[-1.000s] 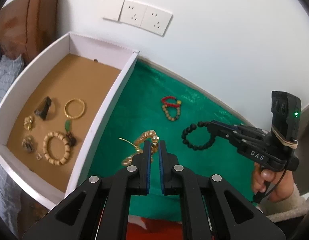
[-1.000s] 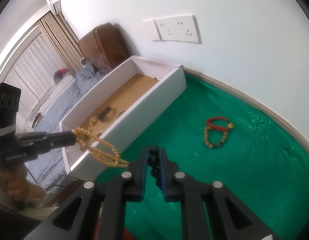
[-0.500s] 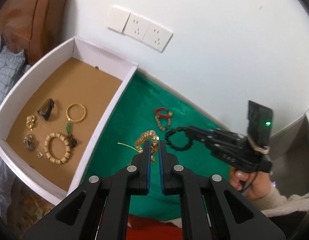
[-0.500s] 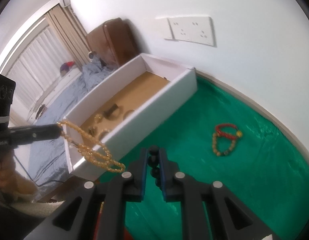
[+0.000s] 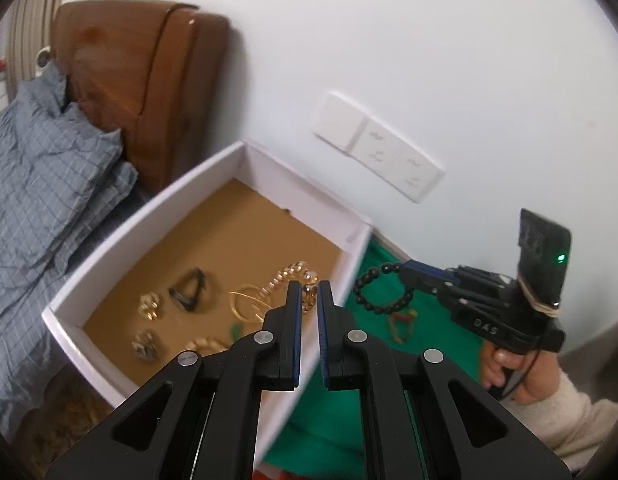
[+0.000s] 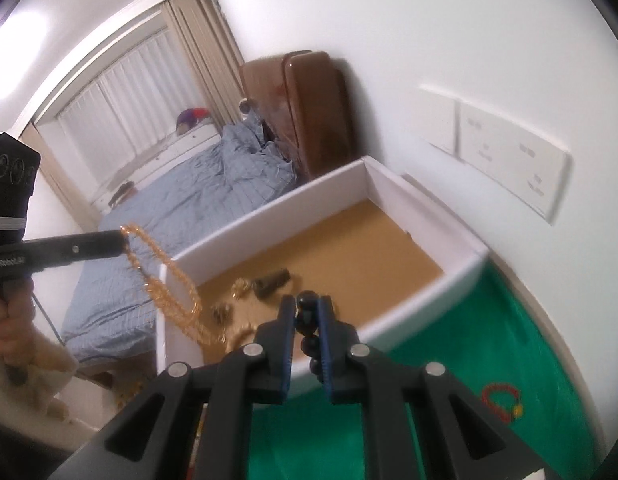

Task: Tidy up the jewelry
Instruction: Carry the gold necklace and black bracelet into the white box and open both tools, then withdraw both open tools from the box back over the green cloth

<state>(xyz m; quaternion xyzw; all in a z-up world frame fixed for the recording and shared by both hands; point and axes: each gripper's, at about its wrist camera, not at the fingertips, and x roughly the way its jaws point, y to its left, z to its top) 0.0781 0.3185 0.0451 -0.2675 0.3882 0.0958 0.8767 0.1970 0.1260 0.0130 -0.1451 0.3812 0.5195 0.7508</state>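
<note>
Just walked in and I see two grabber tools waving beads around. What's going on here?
A person is sorting jewelry into a white cardboard box with a brown floor. The left gripper is shut on a golden bead necklace, which dangles at the box's near corner. The right gripper is shut on a black bead bracelet, held above the green cloth beside the box. A red and tan bracelet pair lies on the cloth; several pieces already sit in the box.

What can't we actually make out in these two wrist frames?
- Left wrist: near end of the white tray floor, hidden behind the left gripper; the beige bead bracelet only partly shows.
- Left wrist: red and tan bracelets on the green cloth, smeared by blur.
- Right wrist: lower loop of the black bead bracelet, covered by the right gripper.
- Right wrist: tray items, motion-blurred.
</note>
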